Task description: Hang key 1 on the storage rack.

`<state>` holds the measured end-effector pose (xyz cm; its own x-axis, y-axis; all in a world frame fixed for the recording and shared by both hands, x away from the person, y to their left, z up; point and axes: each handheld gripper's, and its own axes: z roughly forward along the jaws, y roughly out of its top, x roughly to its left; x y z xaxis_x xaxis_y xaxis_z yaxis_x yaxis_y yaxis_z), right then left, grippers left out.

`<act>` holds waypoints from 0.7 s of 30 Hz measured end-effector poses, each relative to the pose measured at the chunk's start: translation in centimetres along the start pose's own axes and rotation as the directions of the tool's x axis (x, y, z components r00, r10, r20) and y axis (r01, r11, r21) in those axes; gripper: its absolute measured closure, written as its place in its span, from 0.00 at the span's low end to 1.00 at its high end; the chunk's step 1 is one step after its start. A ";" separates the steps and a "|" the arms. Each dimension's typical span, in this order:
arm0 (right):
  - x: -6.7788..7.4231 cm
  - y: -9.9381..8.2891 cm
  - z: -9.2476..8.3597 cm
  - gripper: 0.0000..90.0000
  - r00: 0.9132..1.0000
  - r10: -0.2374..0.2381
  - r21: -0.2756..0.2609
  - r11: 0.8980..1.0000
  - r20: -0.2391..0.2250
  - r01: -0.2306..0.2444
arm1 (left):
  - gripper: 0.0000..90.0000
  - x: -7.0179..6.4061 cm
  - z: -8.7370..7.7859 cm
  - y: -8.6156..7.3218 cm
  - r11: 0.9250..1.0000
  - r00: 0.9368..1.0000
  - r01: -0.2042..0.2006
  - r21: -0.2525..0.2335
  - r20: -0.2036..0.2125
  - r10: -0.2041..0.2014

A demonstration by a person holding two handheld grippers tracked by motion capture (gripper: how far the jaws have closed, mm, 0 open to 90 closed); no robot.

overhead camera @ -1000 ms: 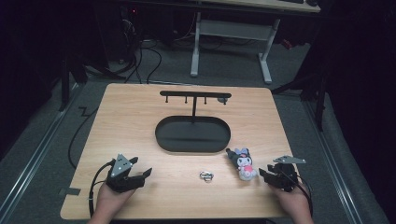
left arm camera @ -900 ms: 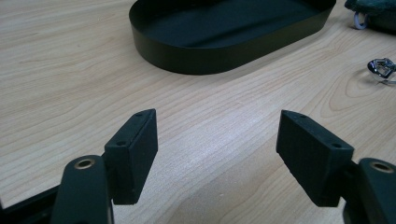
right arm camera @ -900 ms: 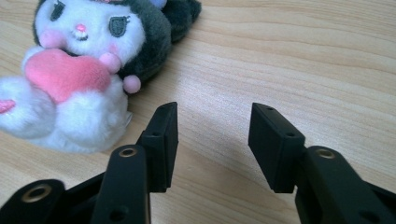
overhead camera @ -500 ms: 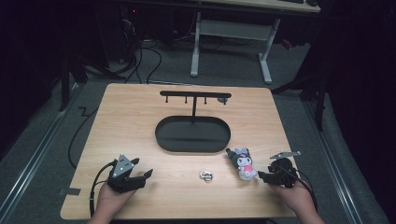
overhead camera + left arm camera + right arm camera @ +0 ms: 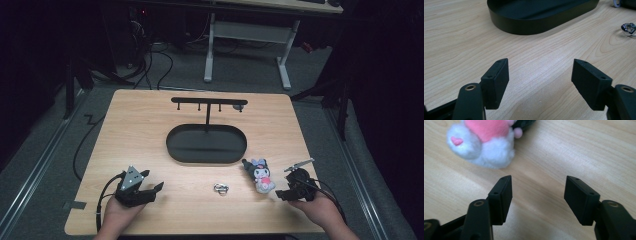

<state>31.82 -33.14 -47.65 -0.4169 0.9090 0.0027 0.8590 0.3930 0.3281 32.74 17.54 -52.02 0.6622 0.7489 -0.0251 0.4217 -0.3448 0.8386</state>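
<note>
Table (image 5: 150, 130) carries one plush toy (image 5: 262, 176), one metal ring (image 5: 220, 188), one black tray (image 5: 206, 145). My right gripper (image 5: 537, 192) has just been opening, empty; my left gripper (image 5: 540, 75) gapes empty. High view alone reveals the tray's hook rack (image 5: 209, 102).

In the right gripper view the plush toy (image 5: 484, 142) is blurred and cut off by the top edge; its head is out of frame. In the left gripper view the black tray (image 5: 541, 15) runs off the top edge, and the metal clip (image 5: 629, 28) is clipped at upper right. In the high view the clip (image 5: 221, 188) is too small to make out.
</note>
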 end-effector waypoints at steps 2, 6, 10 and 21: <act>0.3 0.1 -0.1 0.39 1.000 -0.016 0.036 0.999 -0.010 0.016 | 0.34 0.0 0.0 0.0 1.000 1.000 0.000 0.001 0.000 0.000; 0.7 0.2 -0.1 0.33 0.999 -0.015 0.061 0.998 -0.033 0.017 | 0.34 0.1 0.0 0.0 1.000 1.000 0.000 0.003 0.000 0.000; 1.7 1.0 -0.1 0.22 0.997 -0.018 0.100 0.995 -0.073 0.025 | 0.34 0.0 0.1 0.0 1.000 1.000 -0.005 0.007 0.002 0.005; 3.1 3.6 0.9 0.21 0.994 -0.011 0.091 0.996 -0.113 0.021 | 0.34 0.0 0.1 0.0 1.000 1.000 -0.015 0.006 0.005 0.015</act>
<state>33.85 -28.77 -47.28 -0.4572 0.8830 0.1062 0.8734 0.4232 0.2411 32.78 17.49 -52.05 0.6714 0.7410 -0.0155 0.4155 -0.3590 0.8358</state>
